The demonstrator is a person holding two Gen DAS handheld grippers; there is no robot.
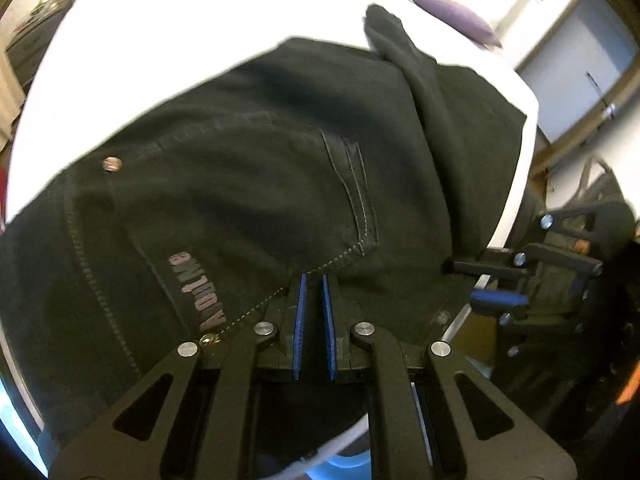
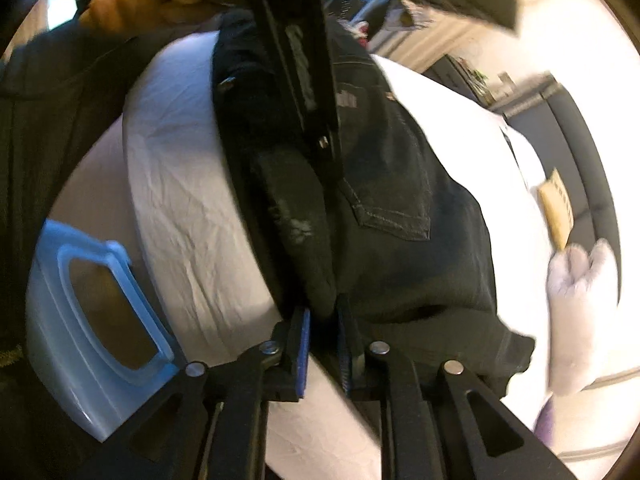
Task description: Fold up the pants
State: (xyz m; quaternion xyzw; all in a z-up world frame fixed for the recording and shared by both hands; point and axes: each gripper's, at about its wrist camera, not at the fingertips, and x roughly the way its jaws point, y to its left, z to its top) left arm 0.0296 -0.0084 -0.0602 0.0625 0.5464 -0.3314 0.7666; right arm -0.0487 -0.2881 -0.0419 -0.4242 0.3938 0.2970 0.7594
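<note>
The black denim pants (image 1: 248, 168) lie bunched on the white-sheeted bed (image 1: 160, 40), waistband and back pocket facing up. The left gripper (image 1: 314, 280) hovers above the pocket seam, its jaws almost shut with nothing visibly between them. The right gripper (image 2: 324, 312) straddles a fold of the same pants (image 2: 400, 240), its jaws slightly parted and not clearly pinching. To fold well, I judge each gripper should pinch a waistband corner firmly, pull the cloth taut, then lay it over flat.

The black pants (image 1: 248, 184) carry grey lettering by the pocket seam, upside down and not readable.
</note>
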